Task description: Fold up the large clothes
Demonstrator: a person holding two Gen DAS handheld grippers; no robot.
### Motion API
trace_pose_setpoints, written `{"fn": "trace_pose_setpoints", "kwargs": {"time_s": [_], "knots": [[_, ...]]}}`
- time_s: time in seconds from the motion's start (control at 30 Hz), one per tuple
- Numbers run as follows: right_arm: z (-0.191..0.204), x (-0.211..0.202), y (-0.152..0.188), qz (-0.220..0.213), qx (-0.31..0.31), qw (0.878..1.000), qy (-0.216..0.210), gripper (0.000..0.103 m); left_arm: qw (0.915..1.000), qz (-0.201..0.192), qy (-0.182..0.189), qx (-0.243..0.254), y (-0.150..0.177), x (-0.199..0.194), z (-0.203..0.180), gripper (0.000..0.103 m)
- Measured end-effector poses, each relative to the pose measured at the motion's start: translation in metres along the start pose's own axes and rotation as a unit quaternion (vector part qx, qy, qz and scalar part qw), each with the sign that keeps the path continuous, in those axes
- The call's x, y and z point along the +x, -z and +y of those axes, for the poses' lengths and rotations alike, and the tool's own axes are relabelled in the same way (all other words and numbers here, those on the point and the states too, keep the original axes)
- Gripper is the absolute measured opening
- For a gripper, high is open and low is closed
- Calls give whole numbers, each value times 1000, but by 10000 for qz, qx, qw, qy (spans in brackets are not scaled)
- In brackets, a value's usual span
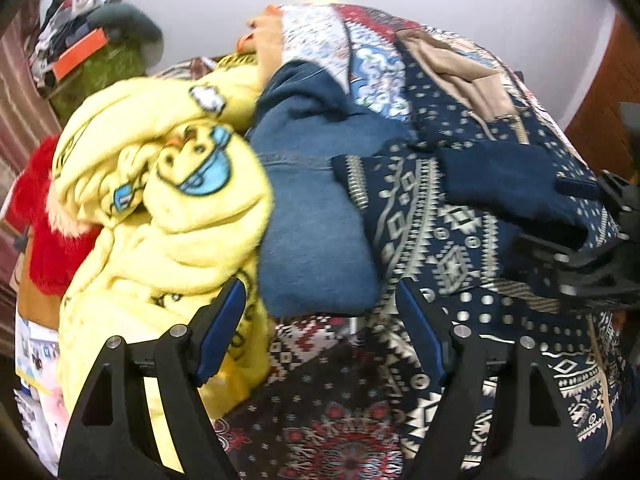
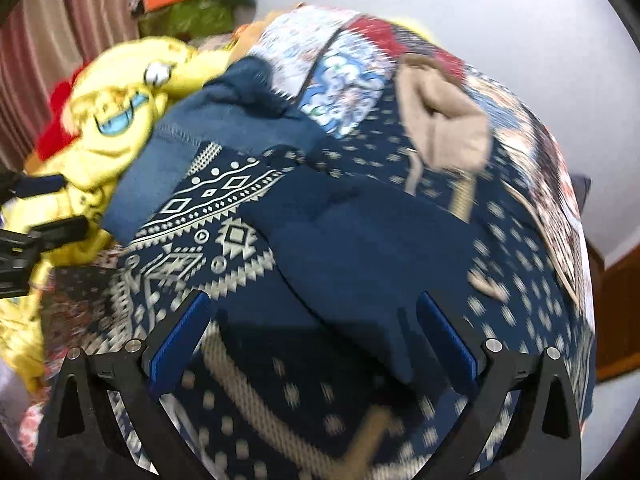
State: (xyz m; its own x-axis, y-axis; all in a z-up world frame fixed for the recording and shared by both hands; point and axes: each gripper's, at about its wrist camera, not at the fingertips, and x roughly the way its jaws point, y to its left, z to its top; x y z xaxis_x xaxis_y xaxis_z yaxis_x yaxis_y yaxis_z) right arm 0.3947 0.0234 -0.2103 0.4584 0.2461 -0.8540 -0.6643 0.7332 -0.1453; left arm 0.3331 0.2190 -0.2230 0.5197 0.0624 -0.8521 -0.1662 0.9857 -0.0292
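With both your left gripper (image 1: 320, 308) and right gripper (image 2: 312, 332) fingers wide and empty, the navy patterned knit sweater (image 2: 360, 240) lies released for its next fold.

fleecy yellow blanket (image 1: 168, 200) – matt, knitted navy patterned sweater (image 2: 224, 216)

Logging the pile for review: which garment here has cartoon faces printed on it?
The yellow garment, bunched at the pile's left. The plain blue sweatshirt and the navy patterned hoodie carry no faces.
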Motion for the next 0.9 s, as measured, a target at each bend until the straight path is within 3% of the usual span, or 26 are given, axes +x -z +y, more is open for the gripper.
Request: {"fn": "trace_pose_setpoints", "kwargs": {"time_s": [0.07,0.1,0.17,0.23,0.27,0.33,0.37,0.4,0.57,0.63,0.77,0.9], "knots": [[4,20,-7,150,-102,9994,295,93,10000,36,-27,-49,1,3,4,76],[4,28,-9,216,-103,9992,316,84,10000,43,-12,-45,0,5,4,76],[0,35,-11,229,-57,9994,271,81,10000,29,-10,10,-2,8,0,76],[-5,33,-11,95,26,9997,220,71,9999,4,-29,107,-3,11,-7,76],[-8,32,-12,60,88,9999,132,56,9998,-4,-27,178,-4,13,-13,76],[-14,30,-13,27,290,9994,-183,38,9995,-31,-19,313,-6,17,-23,76],[-20,27,-13,-28,480,9979,-423,21,9993,-59,-17,370,-7,20,-29,76],[-22,23,-13,-68,654,9964,-532,13,9992,-64,-17,386,-7,23,-35,76],[-51,-16,-1,-572,1314,9871,-706,12,9998,106,39,187,-8,48,-54,76],[-66,-39,9,-789,1492,9838,-605,12,9995,239,-42,183,-4,60,-59,77],[-106,-69,28,-1072,1883,9756,-352,12,9996,127,-205,170,3,68,-63,81],[-146,-82,52,-1087,2369,9653,-180,12,9991,150,-353,171,4,71,-66,82]]}}
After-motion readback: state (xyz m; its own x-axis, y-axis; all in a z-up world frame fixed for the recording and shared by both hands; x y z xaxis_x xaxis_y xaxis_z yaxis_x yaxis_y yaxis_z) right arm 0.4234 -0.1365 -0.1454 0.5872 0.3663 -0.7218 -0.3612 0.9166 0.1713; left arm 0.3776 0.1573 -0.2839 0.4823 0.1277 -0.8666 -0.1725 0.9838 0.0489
